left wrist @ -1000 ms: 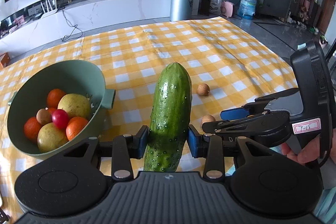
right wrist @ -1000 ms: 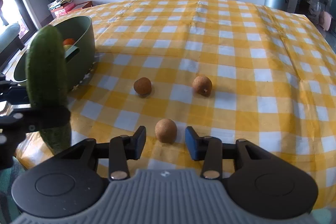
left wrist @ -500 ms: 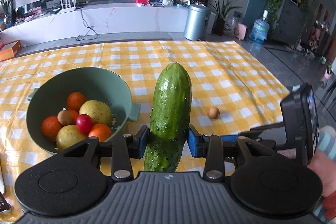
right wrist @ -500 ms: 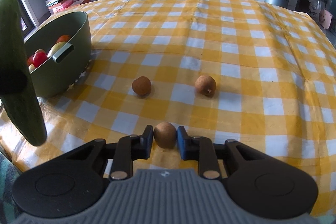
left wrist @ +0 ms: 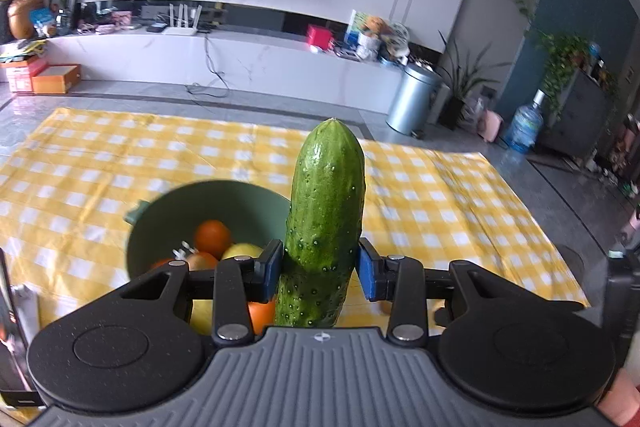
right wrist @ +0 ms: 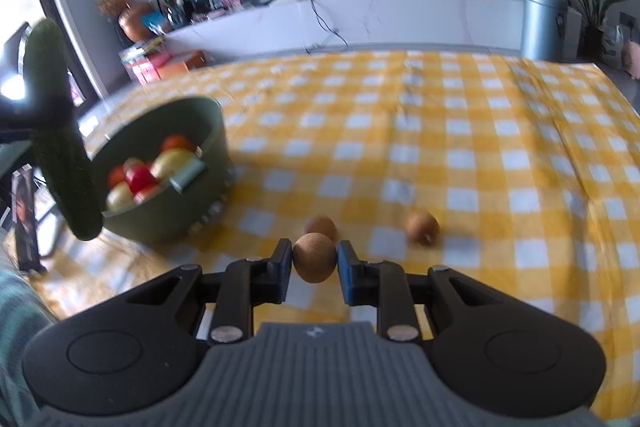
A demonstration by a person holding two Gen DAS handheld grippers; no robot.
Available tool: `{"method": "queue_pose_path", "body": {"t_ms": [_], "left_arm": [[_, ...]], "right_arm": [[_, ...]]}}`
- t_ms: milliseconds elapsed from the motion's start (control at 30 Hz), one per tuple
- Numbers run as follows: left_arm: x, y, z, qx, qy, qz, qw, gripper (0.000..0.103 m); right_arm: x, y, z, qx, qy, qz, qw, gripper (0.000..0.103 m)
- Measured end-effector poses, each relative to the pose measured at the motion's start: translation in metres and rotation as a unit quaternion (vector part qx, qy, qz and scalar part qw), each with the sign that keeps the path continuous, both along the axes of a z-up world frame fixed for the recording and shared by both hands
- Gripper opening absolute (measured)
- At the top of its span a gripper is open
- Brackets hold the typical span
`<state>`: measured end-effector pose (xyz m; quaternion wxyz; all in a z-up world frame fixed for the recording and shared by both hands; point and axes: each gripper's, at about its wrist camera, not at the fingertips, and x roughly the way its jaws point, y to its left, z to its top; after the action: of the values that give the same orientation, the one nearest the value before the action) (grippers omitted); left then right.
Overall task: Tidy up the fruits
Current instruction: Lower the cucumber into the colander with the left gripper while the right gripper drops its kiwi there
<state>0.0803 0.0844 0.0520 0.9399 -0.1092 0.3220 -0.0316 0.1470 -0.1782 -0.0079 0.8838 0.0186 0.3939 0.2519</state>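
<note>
My left gripper (left wrist: 319, 269) is shut on a green cucumber (left wrist: 325, 219), held upright above the near side of the green bowl (left wrist: 224, 195); the cucumber also shows in the right wrist view (right wrist: 60, 139). The bowl (right wrist: 180, 203) holds oranges, yellow fruits and red tomatoes. My right gripper (right wrist: 314, 261) is shut on a small brown round fruit (right wrist: 315, 257), lifted above the yellow checked cloth (right wrist: 480, 163). Two more small brown fruits (right wrist: 321, 227) (right wrist: 421, 227) lie on the cloth just beyond it.
The table's right edge and far edge border a grey floor (left wrist: 568, 187). A metal bin (left wrist: 412, 103) and a water bottle (left wrist: 524, 129) stand on the floor beyond the table. A dark object (right wrist: 24, 223) hangs at the table's left edge.
My right gripper has lifted the brown fruit off the cloth. My left gripper has risen and moved left with the cucumber, so the bowl now lies right under it.
</note>
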Motion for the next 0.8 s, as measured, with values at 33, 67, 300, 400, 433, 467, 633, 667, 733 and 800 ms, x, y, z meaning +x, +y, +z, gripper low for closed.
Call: {"method": "queue_pose_path", "body": {"t_ms": [33,67,300,400,433,467,633,667,733,800], "left_arm": [[0.001,0.005,0.002,0.005,-0.002,0.009,1.0,0.044],[0.003,0.008,0.003,0.012,-0.003,0.017,0.9998,0.044],[0.014,0.034,0.003,0.057,0.007,0.064,0.9963,0.044],[0.021,0.044,-0.004,0.056,0.018,0.072,0.9957,0.044],[0.023,0.046,-0.007,0.055,0.022,0.073,0.9956,0.044],[0.026,0.048,-0.009,0.053,0.027,0.074,0.9955,0.044],[0.036,0.053,-0.024,0.062,0.049,0.081,0.9936,0.044],[0.038,0.053,-0.026,0.063,0.049,0.08,0.9937,0.044],[0.042,0.055,-0.028,0.059,0.051,0.077,0.994,0.044],[0.047,0.055,-0.031,0.064,0.055,0.076,0.9935,0.044]], "right_arm": [[0.0,0.003,0.007,0.008,-0.007,0.004,1.0,0.021],[0.001,0.007,0.013,0.016,-0.016,0.01,1.0,0.021],[0.004,0.047,0.05,0.045,-0.06,0.07,0.995,0.021],[0.007,0.066,0.054,0.044,-0.065,0.09,0.993,0.021],[0.008,0.072,0.054,0.043,-0.066,0.095,0.992,0.021],[0.01,0.077,0.054,0.042,-0.066,0.101,0.992,0.021],[0.018,0.096,0.05,0.038,-0.059,0.116,0.991,0.021],[0.019,0.099,0.048,0.036,-0.058,0.118,0.991,0.021],[0.023,0.105,0.045,0.03,-0.056,0.122,0.99,0.021],[0.027,0.112,0.041,0.023,-0.054,0.127,0.99,0.021]]}}
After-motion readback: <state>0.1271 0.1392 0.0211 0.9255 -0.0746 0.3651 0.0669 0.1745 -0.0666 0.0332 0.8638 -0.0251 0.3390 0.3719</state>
